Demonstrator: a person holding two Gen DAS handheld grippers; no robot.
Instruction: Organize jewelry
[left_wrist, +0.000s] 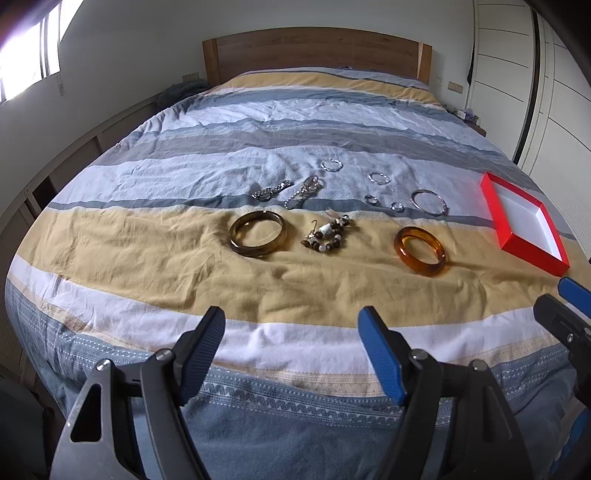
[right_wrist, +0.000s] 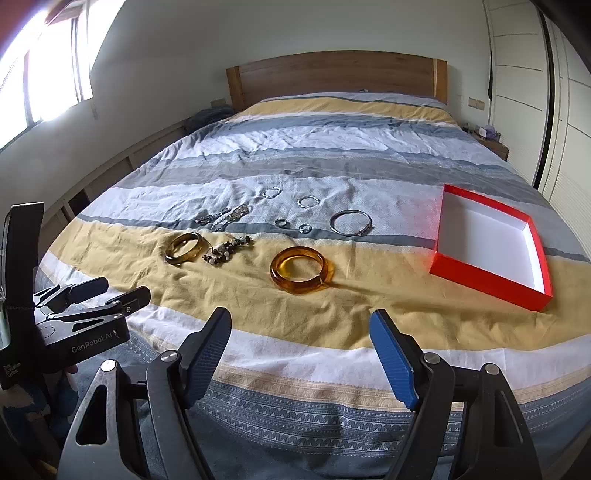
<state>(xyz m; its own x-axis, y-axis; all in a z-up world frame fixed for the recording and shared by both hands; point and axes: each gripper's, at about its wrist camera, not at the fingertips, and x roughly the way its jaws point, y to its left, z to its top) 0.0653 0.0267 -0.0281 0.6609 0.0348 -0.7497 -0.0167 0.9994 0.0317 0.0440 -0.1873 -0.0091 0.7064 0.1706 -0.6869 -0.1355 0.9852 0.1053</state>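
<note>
Jewelry lies spread on a striped bedspread. An amber bangle (right_wrist: 301, 270) sits on the yellow stripe, a darker brown bangle (left_wrist: 258, 232) to its left, and a beaded bracelet (left_wrist: 327, 234) between them. Behind them lie silver chains (left_wrist: 286, 190), several silver rings and a thin silver bangle (left_wrist: 429, 202). A red box (right_wrist: 491, 242) with a white inside lies open and empty at the right. My left gripper (left_wrist: 291, 334) and my right gripper (right_wrist: 300, 338) both hover open over the near edge of the bed, short of the jewelry, with nothing between their fingers.
The bed has a wooden headboard (left_wrist: 317, 50) at the far end. A window (right_wrist: 48, 74) is on the left wall and white wardrobe doors (right_wrist: 524, 92) on the right. A small bedside table (right_wrist: 491, 142) stands at the far right.
</note>
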